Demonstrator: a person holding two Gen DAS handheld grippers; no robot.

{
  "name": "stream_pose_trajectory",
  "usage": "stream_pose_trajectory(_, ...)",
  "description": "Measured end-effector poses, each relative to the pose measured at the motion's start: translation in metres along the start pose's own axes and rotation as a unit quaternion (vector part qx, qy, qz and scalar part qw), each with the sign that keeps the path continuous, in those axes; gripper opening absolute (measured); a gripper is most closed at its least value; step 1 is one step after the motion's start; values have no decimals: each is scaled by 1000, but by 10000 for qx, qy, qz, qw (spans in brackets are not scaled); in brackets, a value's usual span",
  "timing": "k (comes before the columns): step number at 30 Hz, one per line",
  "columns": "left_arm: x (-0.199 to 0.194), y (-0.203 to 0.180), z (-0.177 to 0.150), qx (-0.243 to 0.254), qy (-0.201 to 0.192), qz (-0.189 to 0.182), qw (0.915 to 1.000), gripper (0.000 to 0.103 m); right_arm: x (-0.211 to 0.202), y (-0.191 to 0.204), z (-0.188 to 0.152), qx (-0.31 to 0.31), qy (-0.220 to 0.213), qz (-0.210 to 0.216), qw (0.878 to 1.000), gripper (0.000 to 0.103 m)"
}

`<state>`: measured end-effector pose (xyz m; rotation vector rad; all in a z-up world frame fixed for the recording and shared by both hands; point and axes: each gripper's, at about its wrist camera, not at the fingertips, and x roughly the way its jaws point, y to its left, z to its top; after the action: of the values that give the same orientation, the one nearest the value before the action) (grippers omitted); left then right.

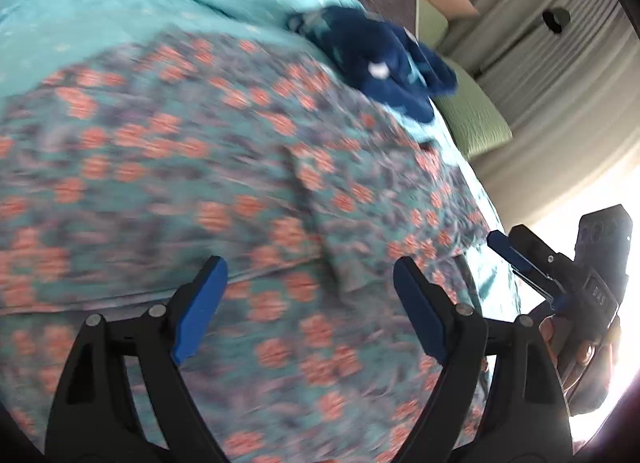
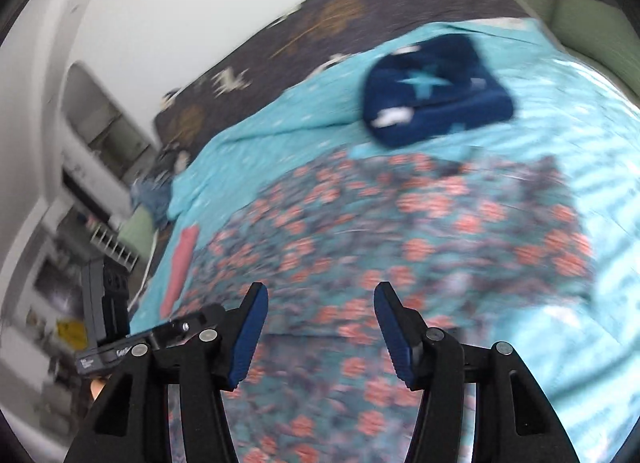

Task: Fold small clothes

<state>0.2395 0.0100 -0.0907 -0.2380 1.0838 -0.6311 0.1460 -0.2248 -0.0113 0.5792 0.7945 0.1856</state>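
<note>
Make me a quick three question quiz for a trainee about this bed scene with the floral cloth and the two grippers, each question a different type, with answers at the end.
1. True or false: the floral garment is clamped in the right gripper.
2. Which item lies beyond the floral garment on the turquoise blanket? A) a red towel B) a dark blue folded garment with star shapes C) a white sock
3. Fill in: in the left wrist view, the left gripper is ____ , with nothing between its pads.

Key: 1 false, both pads stand apart above the cloth. 2 B, the dark blue garment. 3 open.
</note>
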Motion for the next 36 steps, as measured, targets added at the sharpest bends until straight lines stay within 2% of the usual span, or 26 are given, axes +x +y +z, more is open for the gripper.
stream_pose_trajectory(3,16,-16,5,80,102,59,9999,85,-14,-24,-4,308,-136,-122,9994,59)
stream_pose_trajectory(5,22,-20,9,14,151,-10,9999,72,-22,-37,-5,451,-182,-234,9985,59)
stream_pose_trajectory(6,24,-22,11,-36,182,-114,9998,50,-23,-36,-7,473,-209,-263,9983,59)
stream_pose_trajectory(7,27,-23,13,-92,314,-255,9991,23,-27,-40,-8,506,-259,-306,9979,59)
stream_pose_trajectory(8,28,-23,14,-151,383,-309,9987,10,-30,-43,-8,549,-316,-350,9974,59)
stream_pose_trajectory(9,28,-23,15,-219,406,-336,9984,4,-32,-45,-6,575,-342,-365,9971,59)
stream_pose_trajectory(13,5,-25,23,-216,-33,-225,9995,3,-44,-50,-5,584,-502,-491,9958,59)
stream_pose_trajectory(16,-23,-16,34,-274,-396,-271,9985,3,-46,-48,-3,273,-561,-921,9938,64)
stream_pose_trajectory(20,-63,-2,46,-199,-888,-12,9958,3,-37,-53,-4,28,-274,-1688,9853,67)
stream_pose_trajectory(22,-84,7,48,-169,-1175,186,9927,3,-29,-55,-7,-73,-108,-1907,9816,67)
stream_pose_trajectory(24,-98,19,49,-261,-1353,274,9901,3,-18,-54,-9,-204,112,-1925,9810,67)
stream_pose_trajectory(26,-111,29,50,-368,-1474,171,9882,3,-2,-50,-10,-379,344,-1955,9794,67)
stream_pose_trajectory(31,-133,36,51,-324,-1781,377,9828,3,32,-35,-6,-755,607,-2065,9736,67)
stream_pose_trajectory(36,-157,63,47,-490,-2101,626,9744,3,37,-23,-5,-933,653,-1944,9743,68)
